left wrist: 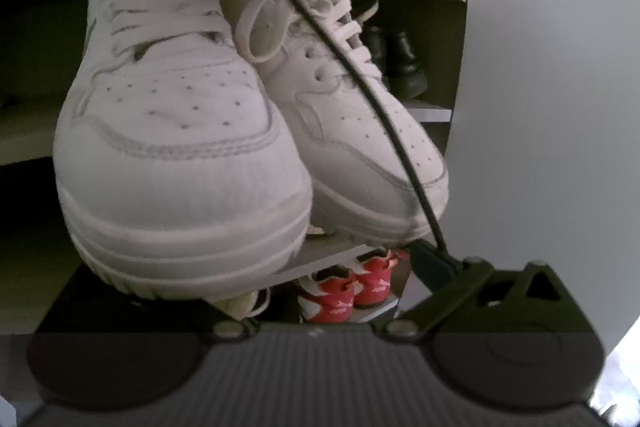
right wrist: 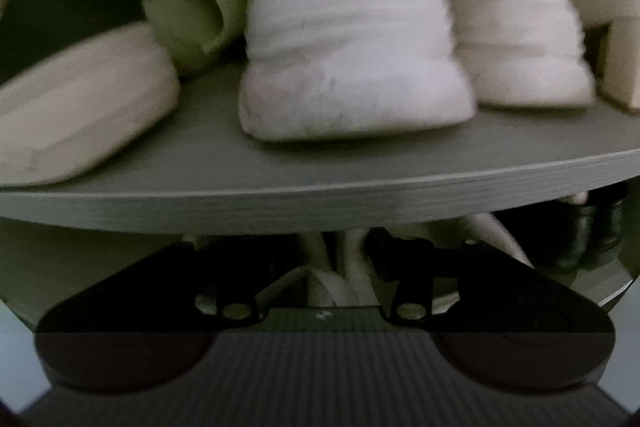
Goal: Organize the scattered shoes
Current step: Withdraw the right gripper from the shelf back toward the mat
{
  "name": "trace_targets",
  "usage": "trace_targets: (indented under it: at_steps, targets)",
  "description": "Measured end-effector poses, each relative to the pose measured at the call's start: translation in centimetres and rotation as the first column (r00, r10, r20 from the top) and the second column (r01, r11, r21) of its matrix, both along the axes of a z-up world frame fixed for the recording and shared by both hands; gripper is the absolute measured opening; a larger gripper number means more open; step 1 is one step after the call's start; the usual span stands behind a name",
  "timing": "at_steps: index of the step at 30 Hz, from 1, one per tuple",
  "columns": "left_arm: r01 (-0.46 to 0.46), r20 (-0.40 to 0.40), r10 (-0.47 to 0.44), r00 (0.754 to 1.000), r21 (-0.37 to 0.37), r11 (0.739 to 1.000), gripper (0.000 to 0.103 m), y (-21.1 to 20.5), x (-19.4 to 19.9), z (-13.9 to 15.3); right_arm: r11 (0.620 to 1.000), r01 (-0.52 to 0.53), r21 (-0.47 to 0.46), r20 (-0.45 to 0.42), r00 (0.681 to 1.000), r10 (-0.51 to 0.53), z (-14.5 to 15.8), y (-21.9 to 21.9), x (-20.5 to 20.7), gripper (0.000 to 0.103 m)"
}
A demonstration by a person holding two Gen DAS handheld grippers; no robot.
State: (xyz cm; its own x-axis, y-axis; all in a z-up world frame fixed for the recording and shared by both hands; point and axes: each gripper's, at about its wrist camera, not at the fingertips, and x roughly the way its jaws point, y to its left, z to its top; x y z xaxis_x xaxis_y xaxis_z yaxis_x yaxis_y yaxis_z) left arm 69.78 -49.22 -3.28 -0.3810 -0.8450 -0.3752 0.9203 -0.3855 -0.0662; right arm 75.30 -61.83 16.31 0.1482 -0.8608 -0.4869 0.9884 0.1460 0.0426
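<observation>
1. White sneakers [left wrist: 180, 131], a pair side by side with toes pointing at your left claw [left wrist: 280, 267], fill the space just ahead of and above it. The nearer toe overhangs the left finger and hides it.
2. Your left claw holds nothing: its jaws stand wide apart, well clear of both soles. Use it as a guide under the toes, not as a second grip.
3. Your right claw [right wrist: 320, 267] sits at the far end of the pair. White strips of the sneakers run between its drawn-in fingers, so I judge it clamped on them, though that view is blurred.
4. A grey shelf edge [left wrist: 332, 255] lies just below the soles and just ahead of the left claw. Whether the pair is going down onto it or coming up off it, these views cannot settle, so hold the soles level with it either way.
5. Watch the cable [left wrist: 380, 99] that crosses the farther sneaker and runs to the left claw's right finger. Leave it slack and off the laces.
6. Mind the door [left wrist: 540, 67] to the right of the left claw.
7. Above the right claw, another shelf [right wrist: 320, 203] is already crowded with pale shoes, heels toward you. Stay below its edge.
</observation>
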Motion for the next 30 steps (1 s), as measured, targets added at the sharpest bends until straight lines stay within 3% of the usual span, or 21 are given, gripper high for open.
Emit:
trace_targets:
  at_steps: [5, 7, 9, 10, 13, 16, 18, 20, 23, 27, 30]
  targets:
    - [0.020, -0.002, -0.020, 1.000, -0.096, 0.995, 0.103, 1.2, 0.5, 0.8, 0.989, -0.068, -0.133, -0.073, 0.996, 0.059, 0.9, 5.0, -0.2, 0.053]
    - [0.011, -0.017, -0.013, 1.000, -0.099, 0.995, 0.103, 1.1, 1.0, 0.9, 0.978, -0.082, -0.192, -0.118, 0.991, 0.060, 0.8, 7.7, -0.3, 0.053]
    - [0.003, -0.031, -0.007, 0.999, -0.103, 0.995, 0.103, 1.0, 1.4, 1.0, 0.968, -0.082, -0.236, -0.124, 0.991, 0.053, -1.0, 14.4, -4.4, 0.053]
    - [-0.001, -0.038, -0.003, 0.999, -0.104, 0.995, 0.102, 0.9, 1.6, 1.0, 0.962, -0.073, -0.262, -0.116, 0.992, 0.044, -1.3, 15.5, -5.2, 0.054]
    - [-0.013, -0.060, 0.007, 0.998, -0.109, 0.994, 0.102, 0.8, 2.3, 1.1, 0.947, 0.003, -0.321, -0.035, 0.999, -0.015, -2.7, 17.7, -8.3, 0.054]
    - [-0.020, -0.073, 0.012, 0.997, -0.101, 0.995, 0.102, 0.9, 2.8, 1.0, 0.933, 0.118, -0.339, 0.186, 0.981, -0.056, -5.3, 19.6, -16.8, 0.055]
    - [-0.019, -0.070, 0.012, 0.998, -0.097, 0.995, 0.101, 1.5, 3.0, 0.7, 0.920, 0.202, -0.336, 0.349, 0.934, -0.077, -8.3, 20.4, -20.9, 0.057]
    - [-0.019, -0.070, 0.012, 0.997, -0.106, 0.994, 0.100, 0.8, 2.3, 1.1, 0.929, 0.220, -0.297, 0.449, 0.891, -0.068, -11.9, 21.1, -22.2, 0.057]
    - [-0.015, -0.067, 0.009, 0.998, -0.096, 0.995, 0.100, 0.4, 2.4, 0.9, 0.942, 0.186, -0.279, 0.491, 0.871, -0.027, -15.5, 21.1, -22.3, 0.062]
    - [-0.009, -0.062, 0.003, 0.998, -0.093, 0.996, 0.100, 0.2, 2.7, 1.3, 0.937, 0.142, -0.318, 0.477, 0.879, 0.028, -15.9, 20.2, -21.2, 0.062]
    - [-0.014, -0.061, 0.009, 0.998, -0.081, 0.997, 0.100, -0.7, 4.3, 2.6, 0.926, 0.151, -0.347, 0.480, 0.876, 0.037, -15.9, 20.1, -20.4, 0.044]
